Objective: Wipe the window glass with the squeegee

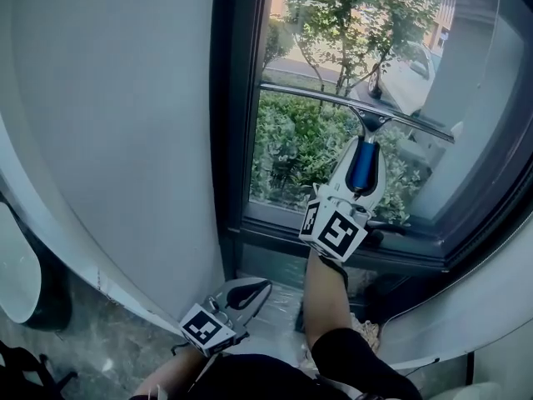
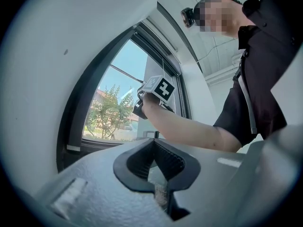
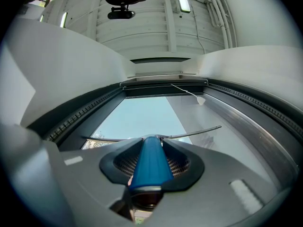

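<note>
The squeegee has a blue handle [image 1: 362, 167] and a long metal blade [image 1: 333, 100] that lies tilted across the window glass [image 1: 291, 152], about halfway up the pane. My right gripper [image 1: 361, 152] is shut on the blue handle, arm stretched up toward the pane. In the right gripper view the handle [image 3: 150, 162] fills the jaws of that gripper [image 3: 151, 141] and the blade [image 3: 191, 135] runs off to the right. My left gripper [image 1: 254, 288] hangs low by the floor, shut and holding nothing; its pads [image 2: 137, 157] meet at the tips.
A white wall [image 1: 125, 140] stands left of the dark window frame [image 1: 227, 140]. The dark sill [image 1: 275, 223] runs below the glass. Grey stone floor [image 1: 83, 340] lies underneath. A white cord pull [image 3: 201, 100] hangs at the pane's right. Bushes and a parked car show outside.
</note>
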The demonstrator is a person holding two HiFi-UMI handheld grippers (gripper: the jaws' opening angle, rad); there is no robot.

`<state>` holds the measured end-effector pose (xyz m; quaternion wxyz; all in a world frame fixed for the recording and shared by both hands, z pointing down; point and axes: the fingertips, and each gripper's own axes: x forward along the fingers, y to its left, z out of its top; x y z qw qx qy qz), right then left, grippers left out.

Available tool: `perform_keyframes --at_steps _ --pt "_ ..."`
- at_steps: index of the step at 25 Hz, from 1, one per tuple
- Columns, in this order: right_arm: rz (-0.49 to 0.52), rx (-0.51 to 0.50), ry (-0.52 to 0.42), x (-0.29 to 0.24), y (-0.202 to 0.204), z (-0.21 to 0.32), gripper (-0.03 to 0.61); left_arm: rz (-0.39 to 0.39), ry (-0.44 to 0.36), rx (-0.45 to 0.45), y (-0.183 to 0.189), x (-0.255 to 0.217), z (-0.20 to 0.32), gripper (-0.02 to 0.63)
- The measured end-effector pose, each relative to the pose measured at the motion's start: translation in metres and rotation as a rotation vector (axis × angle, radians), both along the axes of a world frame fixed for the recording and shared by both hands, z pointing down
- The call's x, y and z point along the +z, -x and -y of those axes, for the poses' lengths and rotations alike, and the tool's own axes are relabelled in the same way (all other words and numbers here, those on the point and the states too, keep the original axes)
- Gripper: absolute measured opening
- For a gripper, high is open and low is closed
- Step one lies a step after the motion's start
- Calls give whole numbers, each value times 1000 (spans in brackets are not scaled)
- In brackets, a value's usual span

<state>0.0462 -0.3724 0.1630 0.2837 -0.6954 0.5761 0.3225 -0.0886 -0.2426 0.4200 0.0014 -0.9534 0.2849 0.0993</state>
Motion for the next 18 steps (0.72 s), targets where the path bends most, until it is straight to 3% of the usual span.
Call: perform_keyframes --at_steps 18 --pt "-2 6 56 32 2 -3 130 4 42 -2 4 5 -6 -2"
